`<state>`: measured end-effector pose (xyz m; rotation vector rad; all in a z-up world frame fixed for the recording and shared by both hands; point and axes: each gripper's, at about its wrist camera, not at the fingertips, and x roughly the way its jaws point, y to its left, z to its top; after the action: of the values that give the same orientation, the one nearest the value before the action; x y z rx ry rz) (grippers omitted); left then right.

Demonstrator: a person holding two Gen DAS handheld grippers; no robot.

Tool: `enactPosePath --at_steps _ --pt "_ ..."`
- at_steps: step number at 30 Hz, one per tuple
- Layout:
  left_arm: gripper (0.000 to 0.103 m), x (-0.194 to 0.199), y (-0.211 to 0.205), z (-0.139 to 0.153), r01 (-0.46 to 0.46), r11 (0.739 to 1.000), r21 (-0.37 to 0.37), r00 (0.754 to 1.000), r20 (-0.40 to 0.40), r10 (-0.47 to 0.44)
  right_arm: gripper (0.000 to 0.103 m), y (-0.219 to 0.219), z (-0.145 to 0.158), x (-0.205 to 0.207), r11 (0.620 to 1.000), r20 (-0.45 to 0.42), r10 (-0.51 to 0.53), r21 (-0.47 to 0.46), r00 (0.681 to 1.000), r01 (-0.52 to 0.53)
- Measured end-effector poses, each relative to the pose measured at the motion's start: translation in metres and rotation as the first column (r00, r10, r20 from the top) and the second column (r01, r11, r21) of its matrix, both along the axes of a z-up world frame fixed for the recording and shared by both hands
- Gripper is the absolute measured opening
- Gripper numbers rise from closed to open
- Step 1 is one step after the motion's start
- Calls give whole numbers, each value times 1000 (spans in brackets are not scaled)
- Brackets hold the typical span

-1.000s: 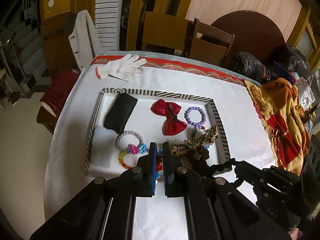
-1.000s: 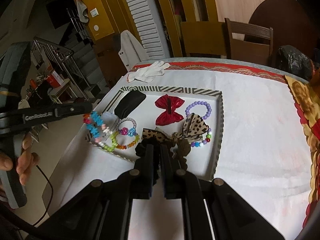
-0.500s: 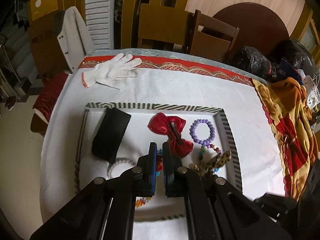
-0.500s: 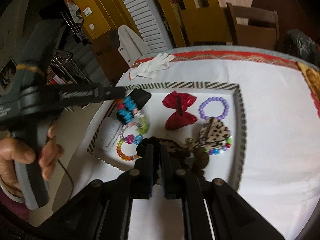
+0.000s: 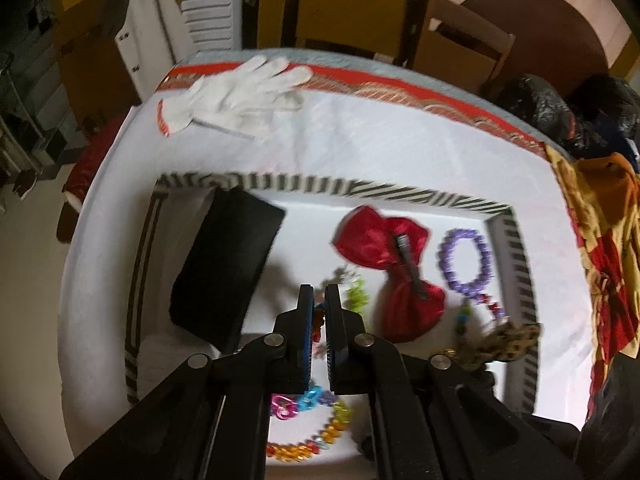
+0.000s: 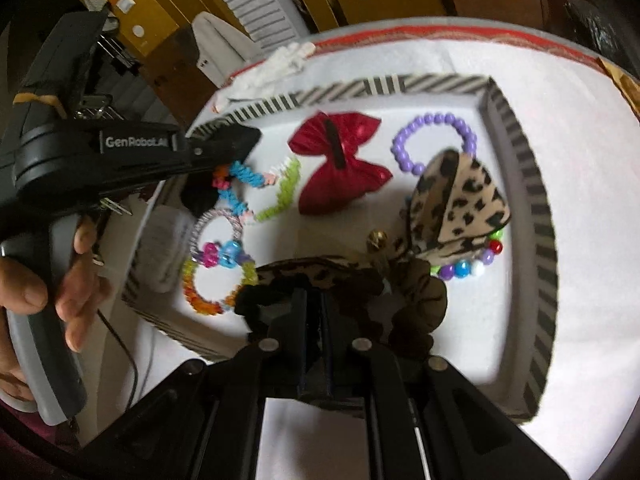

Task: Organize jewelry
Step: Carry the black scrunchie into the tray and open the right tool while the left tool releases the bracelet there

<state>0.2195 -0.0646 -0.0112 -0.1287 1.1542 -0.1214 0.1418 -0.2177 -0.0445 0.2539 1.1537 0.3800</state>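
A striped-rimmed tray is seen lying on the white-covered worktop, and the jewelry is spread over its white floor. In the right wrist view, the left gripper is held by a hand over the tray's left part, and a coiled bracelet of blue, pink and green is hung from its tip; the jaws are closed together on one end of this bracelet, with the rest dangling just above the tray floor. In the left wrist view the same bracelet is glimpsed between and beyond the closed jaws, near a black pouch that is laid in the tray's left half.

The right gripper is closed on a leopard-print scrunchie with a bow, gripped at its dark gathered edge; the bow is lifted and tilted over the tray's right side. A red bow clip is placed near the tray's middle, with a purple bead bracelet just beside it on the right. A multicoloured bead bracelet is partly hidden under the scrunchie. Towards the near left corner, a silvery ring-shaped bracelet and an orange-and-yellow bead bracelet are found touching. A white glove is left on the worktop beyond the tray.
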Motion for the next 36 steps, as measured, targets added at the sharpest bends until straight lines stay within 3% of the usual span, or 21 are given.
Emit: enactPosePath --at_steps 5,8,11,13,16,17,21,27,36 --pt "11 -3 4 -7 -10 1000 27 1000 -4 11 7 9 -2 0 999 12 18 -50 1000 -17" --pt "11 -6 3 -5 -13 999 40 1000 7 12 12 13 0 -1 997 17 33 -76 999 -32" --pt "12 -8 3 -5 -19 998 55 1000 8 19 23 15 1 -2 995 22 44 -94 999 -42" --pt "16 -10 4 -4 -26 998 63 1000 12 25 39 15 3 -3 995 23 46 -89 999 -43" --pt "33 -14 6 -1 -41 997 70 999 24 39 51 13 9 -3 996 36 38 -76 999 -36" --pt "39 -16 7 1 -45 996 72 999 29 43 51 13 11 -3 997 43 37 -74 998 -33" --pt "44 -23 12 6 -61 995 74 997 43 58 51 8 24 -7 998 71 25 -61 997 -21" --pt "45 -39 15 18 -81 992 96 995 74 74 59 -4 43 -9 997 123 -2 -78 992 11" --pt "45 -66 17 36 -118 988 98 987 119 107 62 -20 56 -15 990 159 -50 -119 986 69"
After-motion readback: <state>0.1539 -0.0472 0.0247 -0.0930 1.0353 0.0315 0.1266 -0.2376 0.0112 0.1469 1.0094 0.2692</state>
